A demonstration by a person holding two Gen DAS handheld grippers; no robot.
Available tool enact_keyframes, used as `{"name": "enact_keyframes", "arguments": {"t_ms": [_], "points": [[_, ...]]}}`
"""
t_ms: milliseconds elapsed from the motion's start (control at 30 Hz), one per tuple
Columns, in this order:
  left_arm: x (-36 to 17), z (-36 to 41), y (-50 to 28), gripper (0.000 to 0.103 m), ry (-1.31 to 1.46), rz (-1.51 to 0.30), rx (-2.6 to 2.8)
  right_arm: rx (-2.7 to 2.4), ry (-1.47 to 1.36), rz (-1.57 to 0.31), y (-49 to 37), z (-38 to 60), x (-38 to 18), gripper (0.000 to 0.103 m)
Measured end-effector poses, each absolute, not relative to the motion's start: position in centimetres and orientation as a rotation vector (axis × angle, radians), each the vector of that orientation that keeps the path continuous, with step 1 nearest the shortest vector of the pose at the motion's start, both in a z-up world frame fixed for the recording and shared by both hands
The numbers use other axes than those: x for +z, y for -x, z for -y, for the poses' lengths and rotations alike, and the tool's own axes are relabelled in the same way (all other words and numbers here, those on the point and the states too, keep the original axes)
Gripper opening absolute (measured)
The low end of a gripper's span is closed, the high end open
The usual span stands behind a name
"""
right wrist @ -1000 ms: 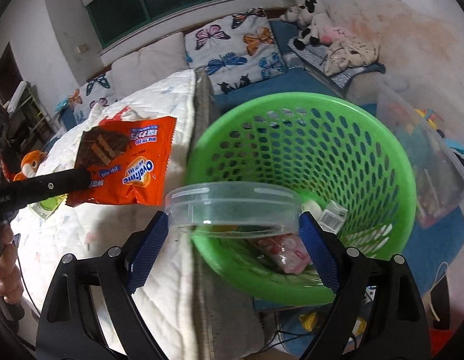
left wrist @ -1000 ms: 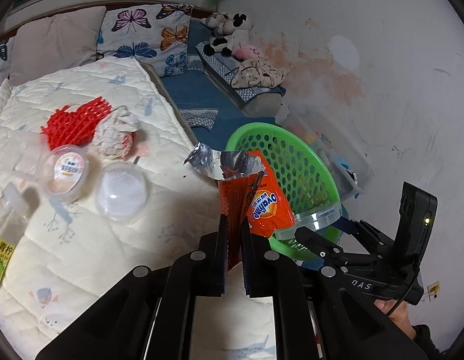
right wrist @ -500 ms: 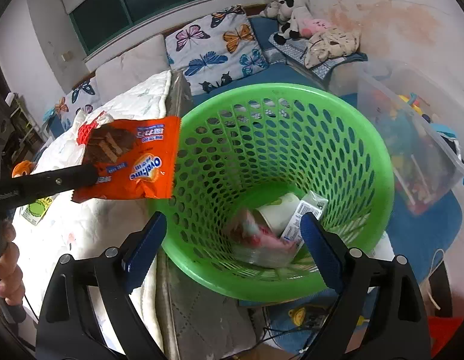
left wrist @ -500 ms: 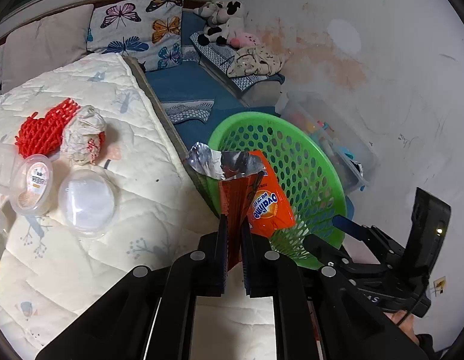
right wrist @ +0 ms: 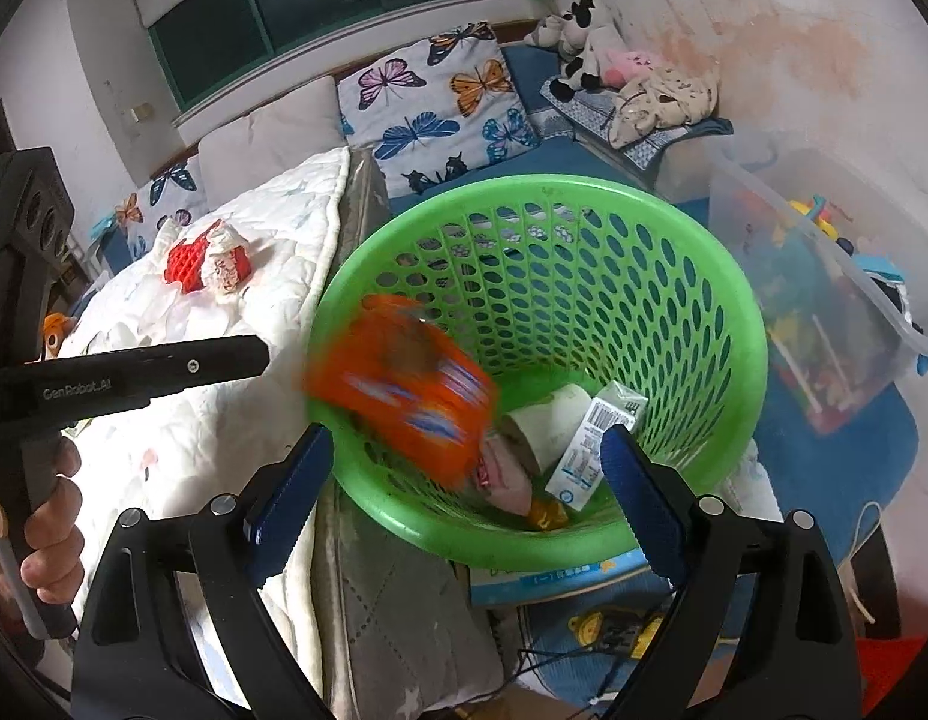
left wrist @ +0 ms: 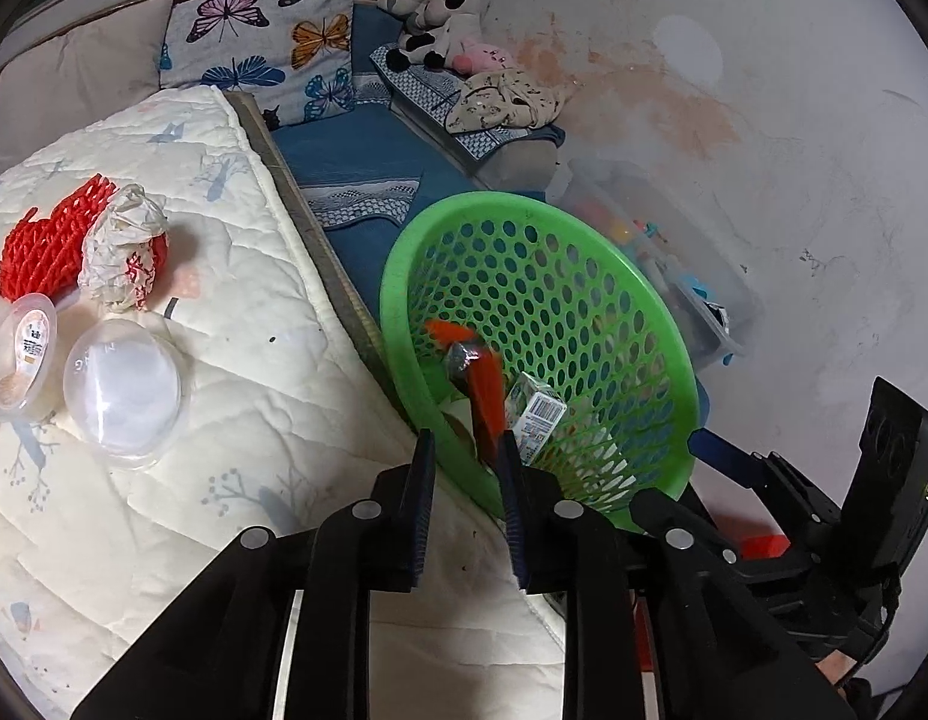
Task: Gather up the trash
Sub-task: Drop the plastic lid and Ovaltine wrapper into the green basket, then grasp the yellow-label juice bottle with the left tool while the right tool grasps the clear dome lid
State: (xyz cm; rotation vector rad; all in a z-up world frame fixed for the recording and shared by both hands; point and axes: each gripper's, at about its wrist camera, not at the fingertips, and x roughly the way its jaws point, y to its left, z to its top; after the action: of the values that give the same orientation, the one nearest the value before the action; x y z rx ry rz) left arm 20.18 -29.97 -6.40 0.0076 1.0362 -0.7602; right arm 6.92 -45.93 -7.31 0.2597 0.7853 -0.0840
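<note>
1. We see the left hand-held gripper [left wrist: 462,450] part open with nothing in its grip; its jaws have just been opening.
2. The orange wrapper [right wrist: 404,384] is blurred, inside the green basket [right wrist: 745,324] (above a small carton [right wrist: 595,444]).
3. The right hand-held gripper [right wrist: 464,468] stands wide open and empty at the basket's near rim.
4. Red netting [left wrist: 41,240], crumpled paper [left wrist: 125,252] and two plastic cups lie on the bed [left wrist: 254,276].

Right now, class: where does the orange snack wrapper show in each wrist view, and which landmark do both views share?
Left wrist view: orange snack wrapper at centre, inside the green basket, just beyond the fingers.
Right wrist view: the wrapper is blurred, left of centre, over the basket's near left side.
Shared landmark: the green basket.
</note>
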Motion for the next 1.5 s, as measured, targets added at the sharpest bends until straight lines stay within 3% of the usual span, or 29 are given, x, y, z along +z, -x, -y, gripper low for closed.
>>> {"name": "enact_keyframes", "arguments": {"t_ms": [667, 767, 933, 1267, 1500], "points": [[-3.7, 23.4, -19.3, 0.028, -0.010, -0.951, -0.668, -0.018, -0.221, -0.775, -7.4, 42.4, -6.1, 0.090], [-2.9, 21.0, -19.1, 0.056, -0.017, -0.911, -0.608, 0.006, -0.199, -0.778, -7.9, 40.9, -5.8, 0.090], [-2.0, 17.2, -19.1, 0.056, -0.036, -0.872, -0.556, 0.053, -0.171, -0.784, -9.2, 38.2, -5.4, 0.090], [-1.7, 8.2, -21.0, 0.072, -0.026, -0.856, -0.380, 0.151, -0.127, -0.802, -12.2, 32.7, -5.2, 0.090], [-2.9, 3.1, -22.7, 0.077, -0.033, -0.888, -0.279, 0.209, -0.097, -0.817, -14.9, 29.1, -5.0, 0.090]]}}
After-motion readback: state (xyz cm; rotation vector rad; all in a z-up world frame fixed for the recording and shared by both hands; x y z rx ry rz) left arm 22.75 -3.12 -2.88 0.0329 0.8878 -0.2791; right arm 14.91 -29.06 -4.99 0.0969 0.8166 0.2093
